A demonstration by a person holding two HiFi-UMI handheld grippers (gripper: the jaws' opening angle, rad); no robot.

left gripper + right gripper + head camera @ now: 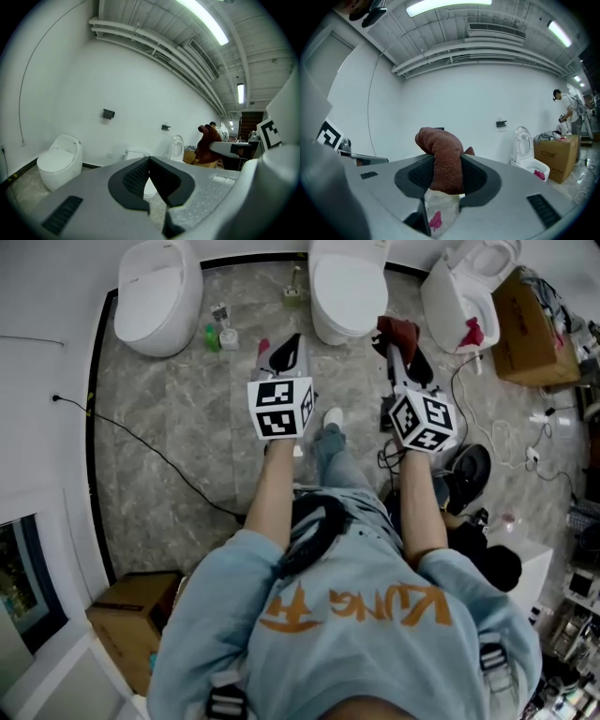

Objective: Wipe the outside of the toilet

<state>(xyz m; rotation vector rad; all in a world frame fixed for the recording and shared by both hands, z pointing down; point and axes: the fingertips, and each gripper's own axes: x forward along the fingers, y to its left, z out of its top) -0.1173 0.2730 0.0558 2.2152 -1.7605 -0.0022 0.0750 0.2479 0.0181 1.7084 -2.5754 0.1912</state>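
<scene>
Left tool (292,341): held out over the floor, short of the toilets. Its jaws are together at the tips with nothing between them.
Right tool (447,173): jaws clamped on a reddish-brown cloth (443,154), which bulges up above the pads and droops forward.
Middle toilet (347,287): white, lid down, straight ahead of both tools against the far wall (140,84). The cloth hangs just beside the bowl's right edge in the head view; whether it touches cannot be told.
Left toilet (159,296): rounded, lid down, well apart from the middle one.
Right toilet (464,296): lid raised, something pink at its rim.
Floor (178,399): grey marble pattern with a dark border along its left edge. It is widest open on the left, between the person and the left toilet.
Small bottles (220,329): clustered on the floor between the left and middle toilets, near the left tool's tip.
Cable (159,456): a thin black line crossing the open floor from the left wall toward the person's legs.
Cardboard box (530,329): just beside the right toilet, with loose cords on the floor near it.
Second box (131,620): at the lower left, beside the person's left elbow.
</scene>
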